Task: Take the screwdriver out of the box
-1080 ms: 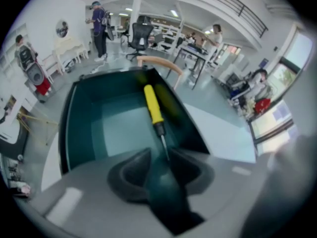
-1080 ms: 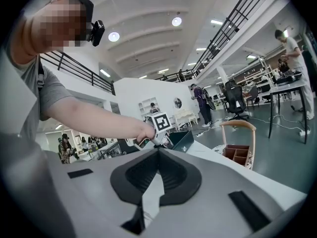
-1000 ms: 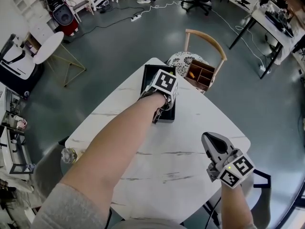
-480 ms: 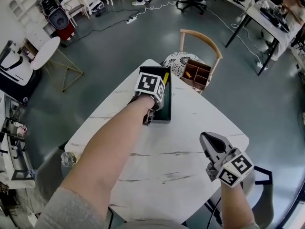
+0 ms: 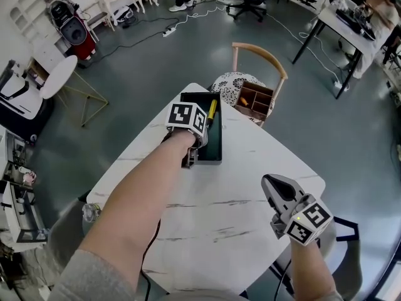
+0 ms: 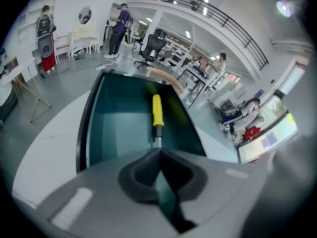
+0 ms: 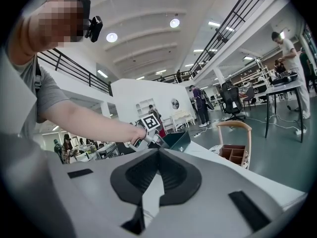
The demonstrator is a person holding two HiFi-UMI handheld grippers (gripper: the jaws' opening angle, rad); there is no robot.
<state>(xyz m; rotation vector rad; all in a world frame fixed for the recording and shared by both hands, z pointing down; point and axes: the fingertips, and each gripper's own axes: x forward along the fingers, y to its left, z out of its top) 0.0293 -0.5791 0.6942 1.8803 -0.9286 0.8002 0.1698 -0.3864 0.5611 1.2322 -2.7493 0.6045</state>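
Just clamping left gripper [image 5: 189, 160] jaws onto the screwdriver [image 5: 212, 110] shaft inside the box [image 5: 215, 144], upper centre; holding right gripper [image 5: 268, 182] lower right, jaws clenched empty.

Grey floor [image 5: 156, 61], marble-look table [image 5: 238, 187], wooden chair [image 5: 224, 86], round side table [image 5: 62, 64], possibly mezzanine railing [image 6: 225, 20].

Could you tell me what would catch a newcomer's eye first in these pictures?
The yellow-handled screwdriver lying in the dark box at the white table's far corner stands out most. The left gripper reaches into the box, its jaws having just closed on the screwdriver's metal shaft, while the right gripper hangs shut above the table's near right edge.
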